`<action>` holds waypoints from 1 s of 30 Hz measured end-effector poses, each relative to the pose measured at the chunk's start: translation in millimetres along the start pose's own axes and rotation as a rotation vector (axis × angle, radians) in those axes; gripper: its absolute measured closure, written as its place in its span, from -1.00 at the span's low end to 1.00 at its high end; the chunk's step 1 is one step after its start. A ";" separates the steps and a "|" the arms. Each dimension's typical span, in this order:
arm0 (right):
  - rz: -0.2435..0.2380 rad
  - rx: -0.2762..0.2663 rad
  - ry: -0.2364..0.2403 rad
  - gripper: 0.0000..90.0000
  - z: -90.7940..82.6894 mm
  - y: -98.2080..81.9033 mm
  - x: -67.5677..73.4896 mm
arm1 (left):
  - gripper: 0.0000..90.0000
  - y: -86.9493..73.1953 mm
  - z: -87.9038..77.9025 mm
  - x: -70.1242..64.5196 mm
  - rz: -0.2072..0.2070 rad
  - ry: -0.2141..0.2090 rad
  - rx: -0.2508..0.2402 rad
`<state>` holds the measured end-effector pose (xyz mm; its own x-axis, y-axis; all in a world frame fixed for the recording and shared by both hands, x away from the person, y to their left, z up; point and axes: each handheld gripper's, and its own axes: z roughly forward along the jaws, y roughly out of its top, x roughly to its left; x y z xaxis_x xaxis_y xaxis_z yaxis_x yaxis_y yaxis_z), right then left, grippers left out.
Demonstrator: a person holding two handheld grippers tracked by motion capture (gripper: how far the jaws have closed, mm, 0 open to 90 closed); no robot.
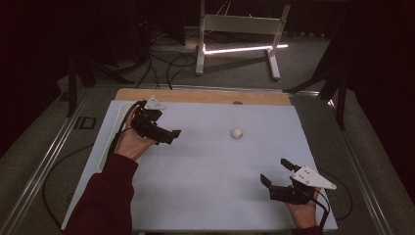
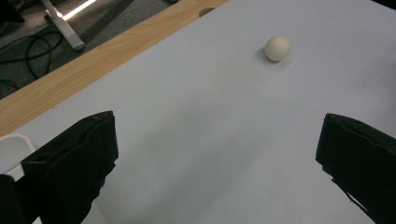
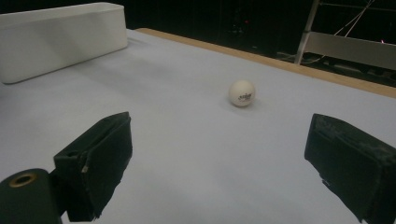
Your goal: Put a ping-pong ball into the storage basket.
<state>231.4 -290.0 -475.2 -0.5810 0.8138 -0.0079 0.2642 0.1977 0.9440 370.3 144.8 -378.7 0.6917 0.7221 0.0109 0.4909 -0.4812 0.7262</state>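
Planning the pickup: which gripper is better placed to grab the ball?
Probably the left gripper: its open jaws point toward the ball and look nearer. The right gripper, also open, sits farther back.

The room is dim, its edges falling to near black in the high view, where only the mat (image 1: 210, 161) is evenly lit from above. A floor light strip (image 1: 244, 49) glares behind the table. The ball (image 2: 278, 48) casts a soft, short shadow. In both gripper views the near jaws are dark, slightly blurred and grainy; the mat looks bluish.
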 end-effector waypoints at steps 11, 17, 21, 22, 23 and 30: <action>0.000 -0.005 0.002 -0.84 -0.2 0.3 1.2 | -1.00 3.9 9.2 -10.9 0.017 -0.024 -0.020; 0.005 -0.010 -0.002 -0.84 -1.8 0.3 0.1 | -1.00 8.8 16.1 -15.7 0.036 -0.033 -0.023; 0.006 -0.011 -0.002 -0.84 -2.0 0.3 -0.1 | -1.00 11.2 19.8 -17.8 0.042 -0.037 -0.023; 0.006 -0.011 -0.002 -0.84 -2.1 0.3 -0.1 | -1.00 11.2 19.8 -17.8 0.042 -0.037 -0.023; 0.006 -0.011 -0.002 -0.84 -2.1 0.3 -0.1 | -1.00 12.7 23.6 -19.7 0.046 -0.047 -0.020; 0.005 -0.011 -0.001 -0.84 -1.9 0.5 0.3 | -1.00 14.1 32.6 -23.5 0.049 -0.062 -0.017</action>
<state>229.9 -290.7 -474.1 -0.5789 0.8154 -0.0035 0.2582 0.1874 0.9477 378.2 104.9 -391.2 0.7468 0.6651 0.0045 0.4465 -0.5063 0.7377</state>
